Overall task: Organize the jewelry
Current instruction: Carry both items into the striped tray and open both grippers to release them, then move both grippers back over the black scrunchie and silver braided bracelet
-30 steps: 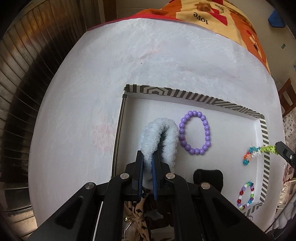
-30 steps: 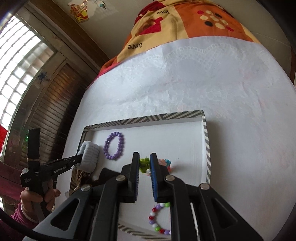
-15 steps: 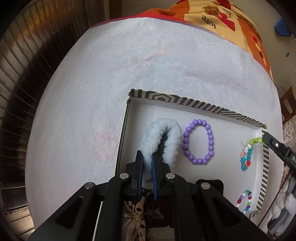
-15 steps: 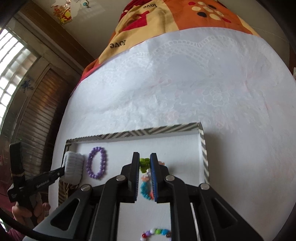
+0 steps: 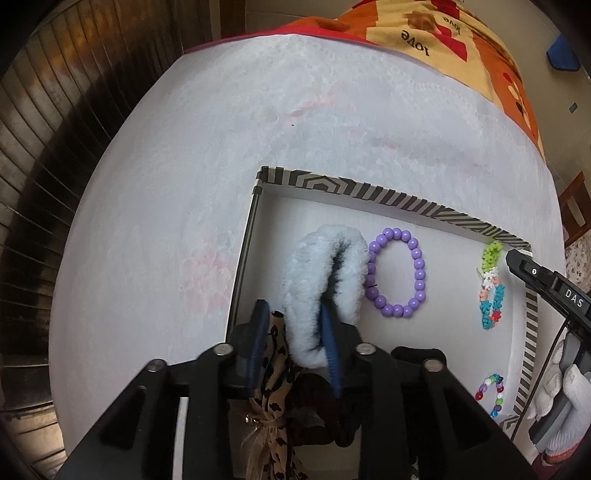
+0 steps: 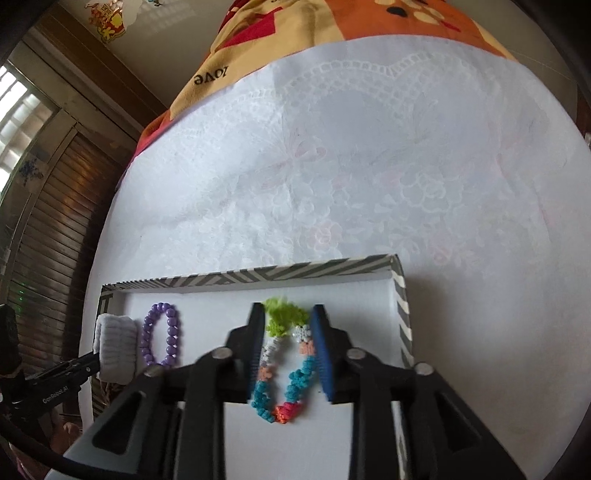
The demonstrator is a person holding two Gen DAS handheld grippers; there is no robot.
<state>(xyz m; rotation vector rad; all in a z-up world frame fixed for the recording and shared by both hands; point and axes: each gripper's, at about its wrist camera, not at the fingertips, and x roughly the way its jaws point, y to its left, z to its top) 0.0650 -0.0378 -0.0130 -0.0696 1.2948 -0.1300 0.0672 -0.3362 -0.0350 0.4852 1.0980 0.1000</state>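
Note:
A white tray with a striped rim (image 5: 369, 190) (image 6: 258, 277) lies on the white tablecloth. My left gripper (image 5: 295, 314) is open over the tray's left end; a fluffy white scrunchie (image 5: 325, 273) (image 6: 114, 347) stands between its fingers. A purple bead bracelet (image 5: 397, 273) (image 6: 162, 339) lies beside the scrunchie. My right gripper (image 6: 288, 314) is open over a multicolour knotted bracelet (image 6: 284, 365) (image 5: 491, 284) that lies flat in the tray. A small multicolour bead bracelet (image 5: 493, 395) lies in the near right corner.
A leopard-print ribbon piece (image 5: 273, 387) and a black item (image 5: 417, 356) lie under my left gripper at the tray's near edge. An orange patterned cloth (image 6: 369, 22) covers the table's far end. Dark wood slats (image 5: 55, 147) stand to the left.
Both grippers have opened. The left has let go of the white scrunchie. The right has lowered the knotted bracelet into the tray and released it.

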